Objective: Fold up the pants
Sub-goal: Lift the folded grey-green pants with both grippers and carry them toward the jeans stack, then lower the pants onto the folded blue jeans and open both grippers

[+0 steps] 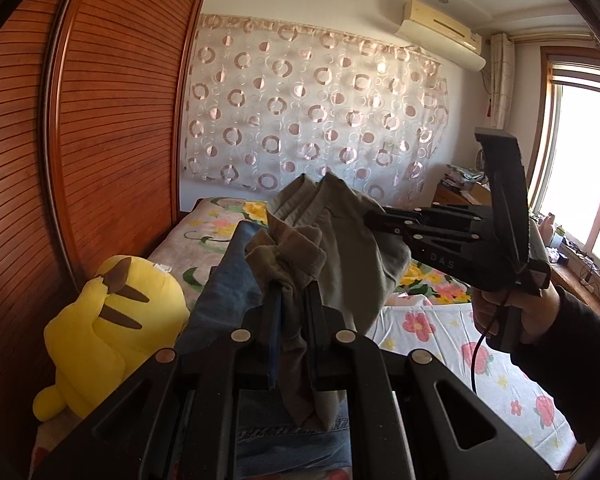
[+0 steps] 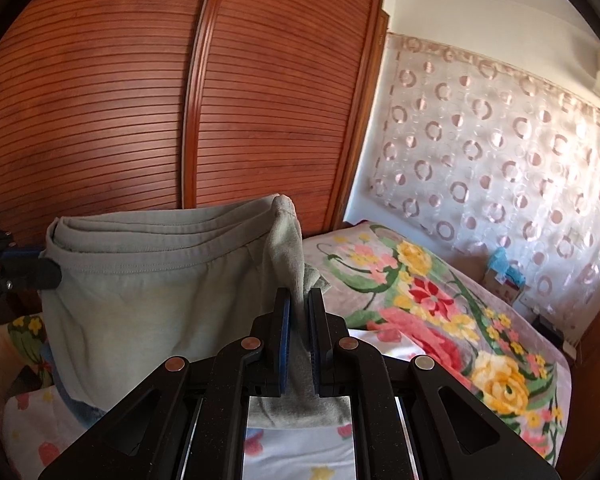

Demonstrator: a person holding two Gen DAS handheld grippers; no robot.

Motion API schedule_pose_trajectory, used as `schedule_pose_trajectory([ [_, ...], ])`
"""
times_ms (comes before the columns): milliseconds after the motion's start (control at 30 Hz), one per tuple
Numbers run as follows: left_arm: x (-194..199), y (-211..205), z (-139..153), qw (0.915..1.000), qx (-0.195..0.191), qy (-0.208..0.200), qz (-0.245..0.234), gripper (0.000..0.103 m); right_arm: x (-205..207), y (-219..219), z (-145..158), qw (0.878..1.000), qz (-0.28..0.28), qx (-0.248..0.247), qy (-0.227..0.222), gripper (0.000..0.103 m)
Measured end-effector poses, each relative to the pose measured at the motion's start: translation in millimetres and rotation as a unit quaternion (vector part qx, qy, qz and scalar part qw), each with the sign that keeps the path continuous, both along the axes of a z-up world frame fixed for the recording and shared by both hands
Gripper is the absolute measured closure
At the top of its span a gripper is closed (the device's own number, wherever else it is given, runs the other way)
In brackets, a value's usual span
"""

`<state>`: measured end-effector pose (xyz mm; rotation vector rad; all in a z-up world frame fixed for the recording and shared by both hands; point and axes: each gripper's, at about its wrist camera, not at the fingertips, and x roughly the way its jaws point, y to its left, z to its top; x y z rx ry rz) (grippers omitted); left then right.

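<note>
I have the pants (image 2: 140,280) lifted off the bed (image 2: 440,320), strung between my two tools, and that is deliberate: with the cloth hanging free, its own weight pulls out the wrinkles and lets the two sides line up before I lay it down.

In the right wrist view, the right gripper (image 2: 299,312) sits at lower centre, its jaws pressed together on one corner of the grey-green waistband. The banded edge runs from there across to the left edge of the frame, where the left gripper (image 2: 46,274) pinches the opposite corner. The waistband sags only slightly between the two holds, so I judge the span is about right for keeping the top edge straight.

In the left wrist view, the left gripper (image 1: 292,292) is at lower centre, clamped on a bunched wad of the same fabric, and the right gripper (image 1: 370,222) comes in from the right of the frame, biting the cloth higher up; a hand (image 1: 512,312) grips its handle. The rest of the garment hangs below, over a blue denim piece (image 1: 224,288) lying on the flowered bedding. A yellow plush toy (image 1: 112,332) sits at lower left, against the wooden wardrobe (image 1: 100,120).

I judge the next step is lowering the pants flat, keeping clear of the denim so the two do not tangle.
</note>
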<state>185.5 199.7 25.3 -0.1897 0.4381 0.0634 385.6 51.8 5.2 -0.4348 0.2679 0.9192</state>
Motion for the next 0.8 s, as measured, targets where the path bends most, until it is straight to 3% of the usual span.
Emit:
schedule_pose_trajectory([
  [600, -8.8, 15.6, -37.6, 0.9985, -0.023, 0.032, 0.037, 0.091, 23.8, 28.5, -6.2, 1.000, 0.019, 0.002, 0.019, 0.095],
  [667, -7.3, 17.2, -42.6, 0.9978, -0.020, 0.044, 0.045, 0.091, 23.4, 28.4, -8.4, 1.000, 0.019, -0.008, 0.022, 0.085],
  [800, -6.3, 22.5, -52.4, 0.9968, -0.027, 0.052, 0.054, 0.091, 24.0, 18.7, -11.7, 0.999, 0.031, -0.013, 0.039, 0.085],
])
